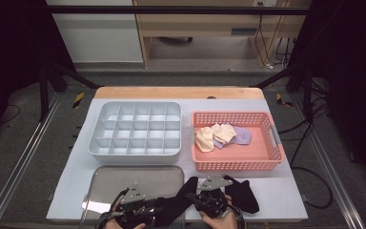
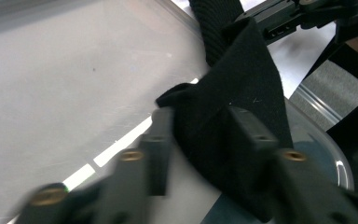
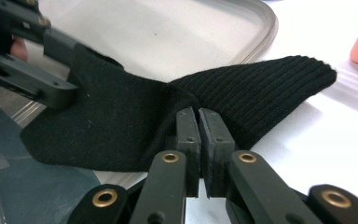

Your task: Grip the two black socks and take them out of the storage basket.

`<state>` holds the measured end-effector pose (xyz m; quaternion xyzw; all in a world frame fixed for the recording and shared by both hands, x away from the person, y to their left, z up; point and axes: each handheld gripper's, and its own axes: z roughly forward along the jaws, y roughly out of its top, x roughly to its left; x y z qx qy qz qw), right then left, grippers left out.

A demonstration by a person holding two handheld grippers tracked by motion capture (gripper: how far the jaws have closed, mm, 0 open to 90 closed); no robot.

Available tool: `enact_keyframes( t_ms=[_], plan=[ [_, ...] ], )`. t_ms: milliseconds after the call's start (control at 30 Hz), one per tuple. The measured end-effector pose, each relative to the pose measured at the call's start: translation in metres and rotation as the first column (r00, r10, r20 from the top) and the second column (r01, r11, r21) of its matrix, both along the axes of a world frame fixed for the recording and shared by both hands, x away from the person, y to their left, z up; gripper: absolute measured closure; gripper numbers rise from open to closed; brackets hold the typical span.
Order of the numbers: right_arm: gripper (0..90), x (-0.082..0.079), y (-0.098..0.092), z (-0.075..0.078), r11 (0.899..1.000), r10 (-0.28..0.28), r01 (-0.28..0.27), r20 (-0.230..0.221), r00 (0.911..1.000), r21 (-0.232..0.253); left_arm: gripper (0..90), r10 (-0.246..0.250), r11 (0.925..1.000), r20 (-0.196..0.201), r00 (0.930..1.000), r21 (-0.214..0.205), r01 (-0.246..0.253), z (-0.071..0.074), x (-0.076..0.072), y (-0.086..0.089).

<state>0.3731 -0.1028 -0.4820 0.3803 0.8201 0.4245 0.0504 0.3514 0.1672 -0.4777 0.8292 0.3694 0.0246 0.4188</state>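
Over the metal tray [image 1: 138, 183], the right tongs [image 3: 199, 122] are pinching a black sock [image 3: 135, 121] while the left tongs [image 2: 200, 140] are standing apart around it, likely needing regripping before folding.

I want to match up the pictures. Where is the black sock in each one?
High view: the black sock lies at the bottom middle, between the two grippers, partly on the metal tray.
Left gripper view: it hangs in the middle, between the open jaws.
Right gripper view: it stretches across the middle, with the shut jaws pinching it.
Shared landmark: the shiny metal tray under the sock.
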Motion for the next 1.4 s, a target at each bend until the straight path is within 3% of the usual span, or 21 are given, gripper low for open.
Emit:
enact_keyframes(
  t_ms=[67,100,200,233,300,367,567,667,767,1000,1233,1400],
  plan=[
    [87.8,0.001,0.0,0.0,1.0,0.0,0.0,0.005,1.0,-0.001,82.1,0.001,1.0,0.005,1.0,-0.007,-0.001,0.002,0.002,0.001],
    [87.9,0.001,0.001,0.001,1.0,-0.002,0.002,0.01,1.0,-0.001,85.1,0.006,0.9999,0.012,0.9999,-0.008,-0.006,0.004,0.003,0.001],
    [88.1,0.003,0.003,0.007,1.0,-0.006,0.005,0.048,0.9988,0.023,86.1,0.032,0.9994,0.137,0.99,0.011,-0.033,0.019,0.008,0.004],
    [88.1,0.003,0.003,0.009,0.999,-0.01,0.008,0.059,0.9982,0.034,86.1,0.041,0.9987,0.193,0.9803,0.022,-0.046,0.025,0.01,0.005],
    [88.1,0.004,0.005,0.014,0.998,-0.026,0.02,0.103,0.9943,0.055,86.1,0.048,0.9967,0.296,0.954,0.049,-0.065,0.035,0.011,0.006],
    [87.9,0.006,0.007,0.015,0.997,-0.042,0.033,0.127,0.991,0.066,86.1,0.037,0.996,0.332,0.9426,0.065,-0.062,0.036,0.011,0.008],
    [84.9,0.005,0.01,0.005,1.0,-0.025,0.024,0.056,0.9981,0.021,86.0,-0.03,0.9961,0.278,0.9602,0.089,0.005,0.021,0.001,0.004],
    [81.6,0.003,0.005,0.008,0.999,-0.026,0.024,0.057,0.998,0.031,85.9,-0.052,0.9964,0.246,0.9679,0.078,0.034,0.017,-0.004,0.002],
    [78.8,0.002,-0.002,0.014,0.997,-0.046,0.042,0.073,0.9963,0.058,85.9,-0.064,0.9958,0.232,0.9707,0.078,0.047,0.015,-0.006,-0.001],
    [70.4,0.009,-0.001,0.033,0.99,-0.07,0.055,0.117,0.9906,0.128,85.9,-0.066,0.9964,0.248,0.9666,0.068,0.051,0.02,-0.004,-0.004],
    [65.5,0.009,0.013,0.04,0.988,-0.004,-0.015,0.122,0.9925,0.157,86.0,-0.033,0.9979,0.277,0.9602,0.063,0.016,0.031,0.006,-0.003],
    [72.4,0.009,0.017,0.04,0.986,0.032,-0.046,0.093,0.9951,0.159,86.0,-0.004,0.9975,0.338,0.9412,0.067,-0.02,0.042,0.014,0.003]
  ],
)
